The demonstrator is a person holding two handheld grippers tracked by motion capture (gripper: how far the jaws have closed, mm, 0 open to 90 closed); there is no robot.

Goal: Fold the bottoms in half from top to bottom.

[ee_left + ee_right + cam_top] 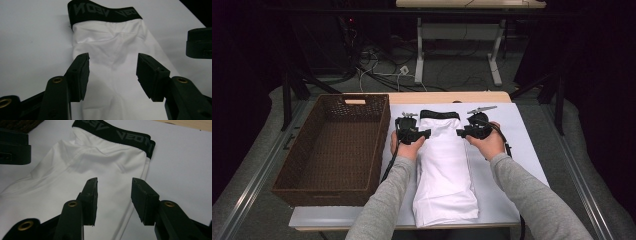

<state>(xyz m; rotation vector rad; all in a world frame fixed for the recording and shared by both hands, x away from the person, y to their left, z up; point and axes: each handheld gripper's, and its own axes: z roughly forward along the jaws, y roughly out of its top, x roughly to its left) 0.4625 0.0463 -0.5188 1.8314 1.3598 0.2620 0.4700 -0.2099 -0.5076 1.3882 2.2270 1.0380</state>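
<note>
A folded white garment [444, 165] with a black lettered waistband [439, 114] lies lengthwise on the white table [517, 150], waistband at the far end. My left gripper [426, 133] sits at the garment's left edge just below the waistband, and my right gripper [460, 133] at its right edge; they point at each other. In the left gripper view the left gripper [112, 72] has its jaws apart over the white cloth [112, 50], with no cloth gripped. In the right gripper view the right gripper [114, 195] likewise stands open above the cloth [100, 162].
A large brown wicker basket [381, 140] stands on the table's left side, close beside my left hand. Bare white table lies to the right of the garment. Beyond the far edge are a dark floor, cables and another table's legs.
</note>
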